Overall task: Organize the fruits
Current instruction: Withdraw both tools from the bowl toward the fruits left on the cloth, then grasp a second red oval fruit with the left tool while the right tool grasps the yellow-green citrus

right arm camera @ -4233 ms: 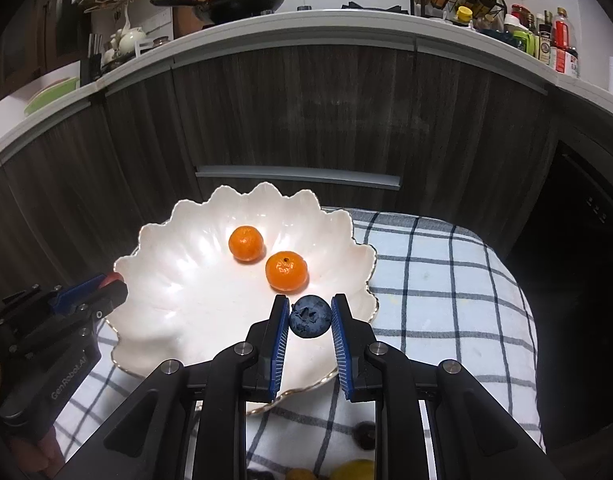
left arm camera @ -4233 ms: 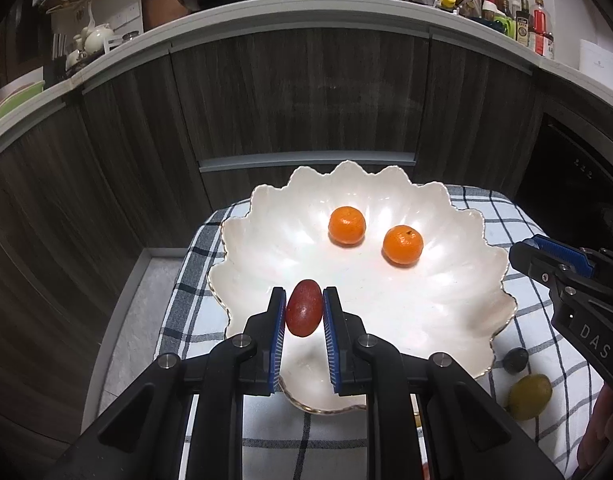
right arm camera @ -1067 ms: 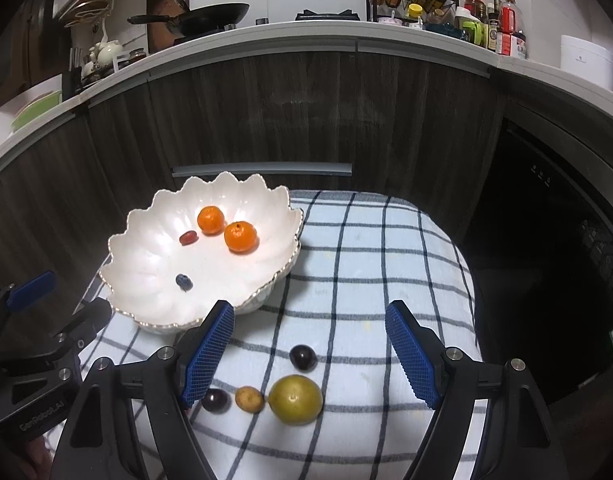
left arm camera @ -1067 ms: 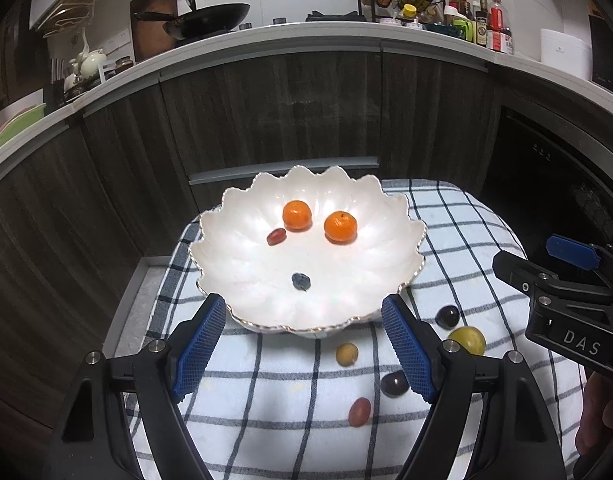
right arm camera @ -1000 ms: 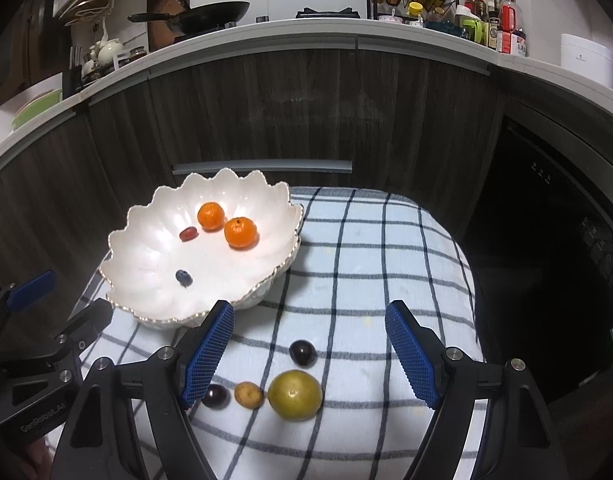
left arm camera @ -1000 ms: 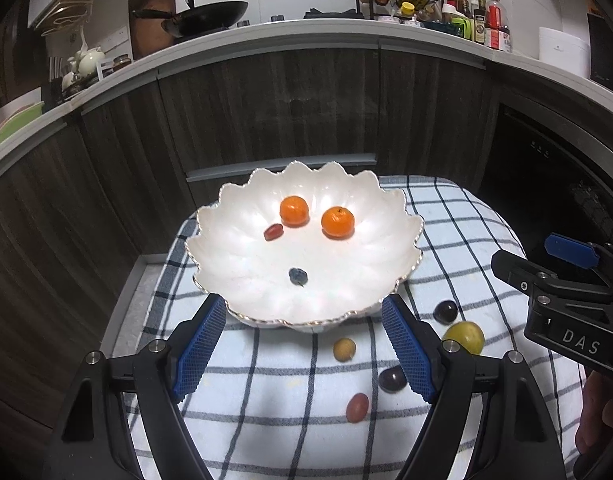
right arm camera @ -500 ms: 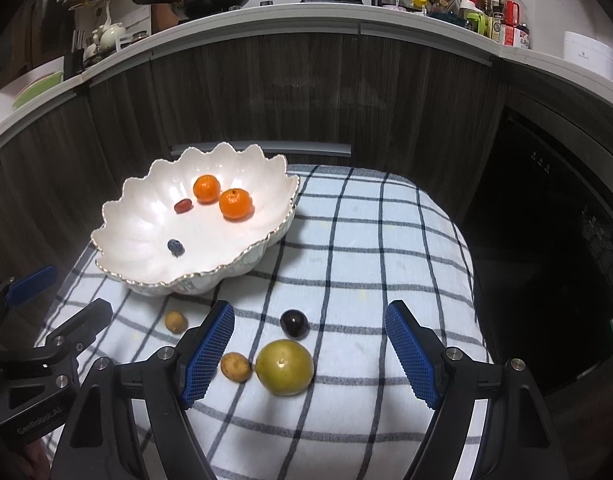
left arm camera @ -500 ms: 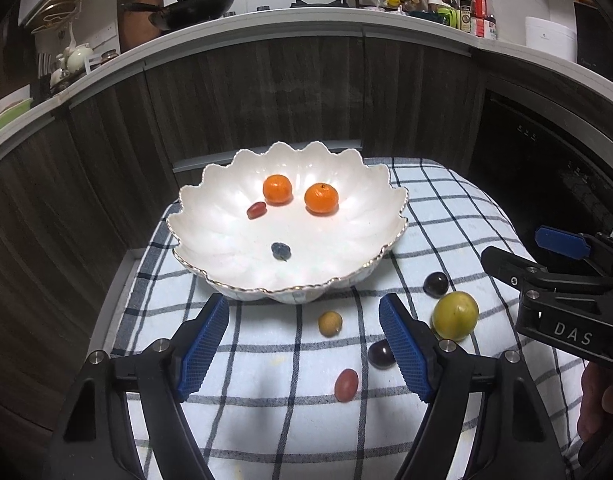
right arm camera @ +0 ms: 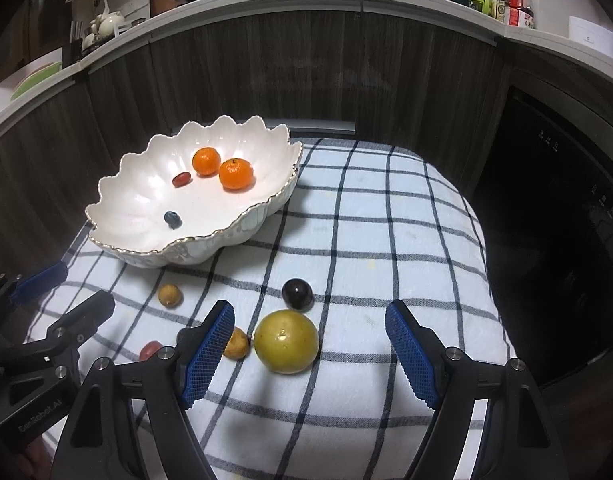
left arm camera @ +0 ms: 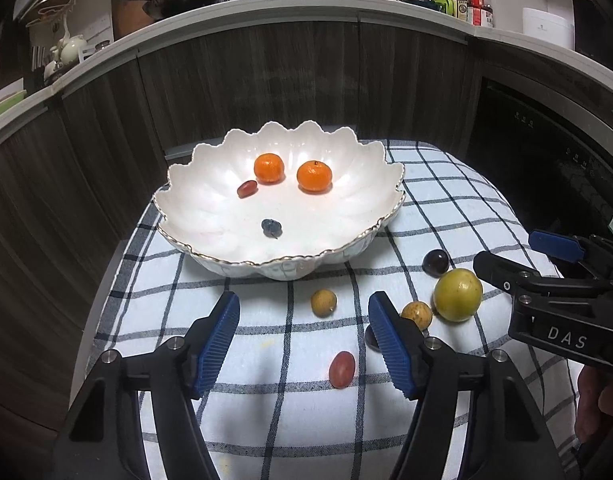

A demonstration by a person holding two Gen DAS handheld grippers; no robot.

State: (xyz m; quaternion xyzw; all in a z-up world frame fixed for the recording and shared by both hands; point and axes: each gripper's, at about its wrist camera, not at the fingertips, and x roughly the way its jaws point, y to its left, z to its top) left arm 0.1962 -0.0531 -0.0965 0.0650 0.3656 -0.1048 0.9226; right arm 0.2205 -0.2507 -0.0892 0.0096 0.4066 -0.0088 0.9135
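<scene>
- The left gripper and right gripper are both hanging wide open, holding nothing.
- The left view is showing the red grape whole; the right view is half hiding it.
- The scalloped white bowl is sitting on the checked cloth, holding two oranges, while the yellow-green fruit is lying outside.

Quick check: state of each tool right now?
Left tool: open, holding nothing.
Right tool: open, holding nothing.
</scene>
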